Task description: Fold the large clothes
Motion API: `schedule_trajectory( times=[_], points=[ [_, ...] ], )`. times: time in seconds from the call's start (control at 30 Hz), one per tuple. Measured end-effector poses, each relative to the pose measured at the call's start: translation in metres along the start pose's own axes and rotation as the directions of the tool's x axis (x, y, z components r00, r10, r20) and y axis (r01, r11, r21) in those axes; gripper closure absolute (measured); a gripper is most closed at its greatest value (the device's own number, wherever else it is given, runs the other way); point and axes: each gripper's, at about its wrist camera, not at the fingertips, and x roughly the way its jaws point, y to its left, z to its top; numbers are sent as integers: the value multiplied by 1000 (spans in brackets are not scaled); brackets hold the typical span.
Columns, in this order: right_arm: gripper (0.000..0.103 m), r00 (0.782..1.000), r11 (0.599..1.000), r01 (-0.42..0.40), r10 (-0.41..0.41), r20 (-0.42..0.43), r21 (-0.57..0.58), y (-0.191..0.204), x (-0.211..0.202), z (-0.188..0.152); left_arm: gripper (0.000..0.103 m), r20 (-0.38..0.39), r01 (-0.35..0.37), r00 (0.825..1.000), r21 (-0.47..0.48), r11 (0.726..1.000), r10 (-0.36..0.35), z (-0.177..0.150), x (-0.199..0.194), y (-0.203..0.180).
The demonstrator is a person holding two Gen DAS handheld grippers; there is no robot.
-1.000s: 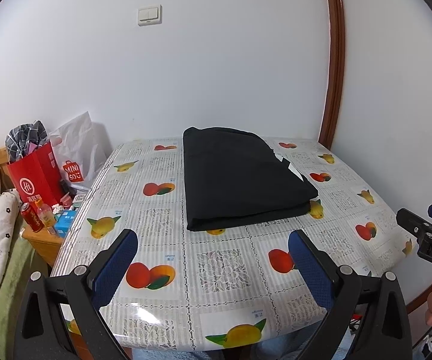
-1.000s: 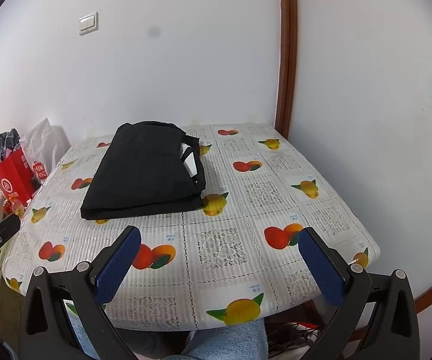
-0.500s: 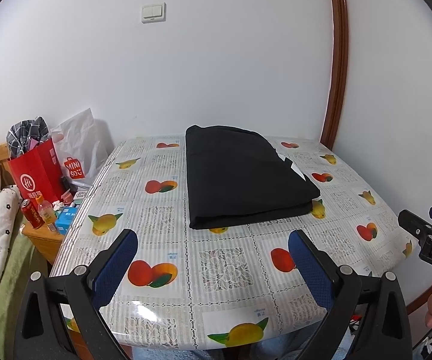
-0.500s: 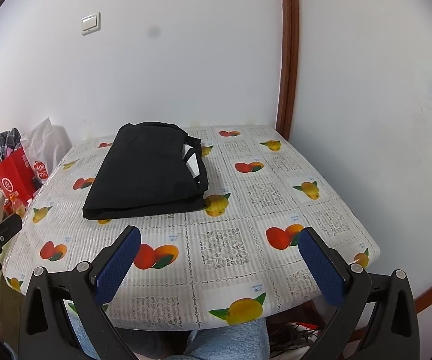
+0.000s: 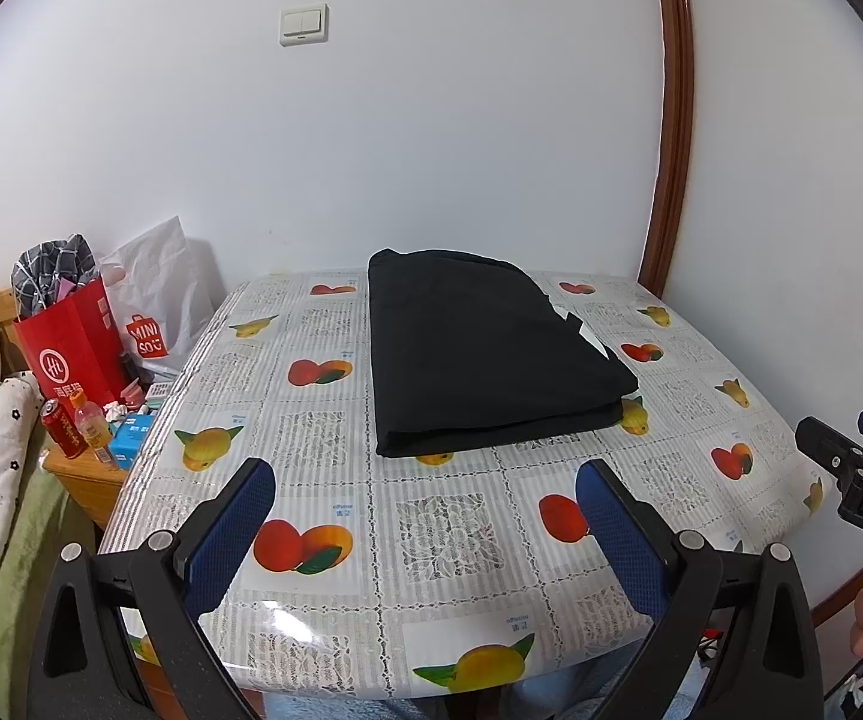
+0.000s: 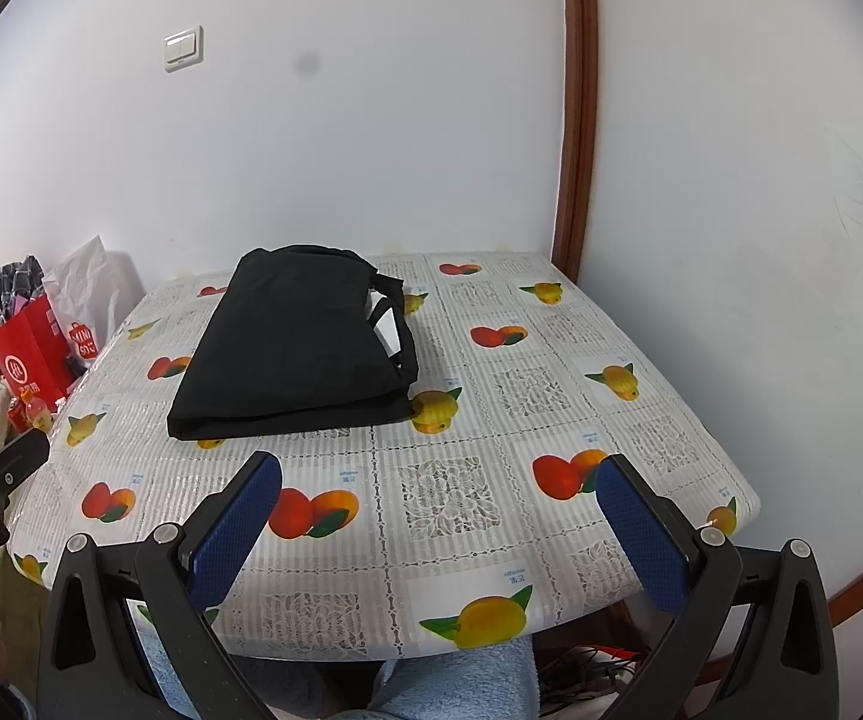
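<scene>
A black garment (image 5: 485, 354) lies folded into a neat rectangle on the far half of the table (image 5: 443, 546), with a white label showing at its right edge. From the right wrist view the same folded garment (image 6: 299, 348) sits left of centre. My left gripper (image 5: 425, 510) hovers open over the table's near edge, well short of the cloth, nothing between its blue pads. My right gripper (image 6: 437, 516) is likewise open and empty above the near edge. Each gripper shows at the margin of the other's view, held by a hand.
The table carries a fruit-print cover and stands in a corner against white walls, a brown door frame (image 5: 668, 120) at the right. Left of it, a red paper bag (image 5: 68, 342), a white bag (image 5: 155, 306), a can and bottle crowd a low wooden stand.
Both views have tilted up slightly and drawn back a little from the table. The garment has not moved and both grippers stay open.
</scene>
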Motion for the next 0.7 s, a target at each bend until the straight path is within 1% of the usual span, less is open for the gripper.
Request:
schedule_trajectory(
  times=[0.7],
  points=[
    [0, 1000, 1000, -6, 6, 3, -6, -3, 1, 0, 2, 4, 0, 1000, 1, 1000, 0, 0, -1, -1]
  ],
)
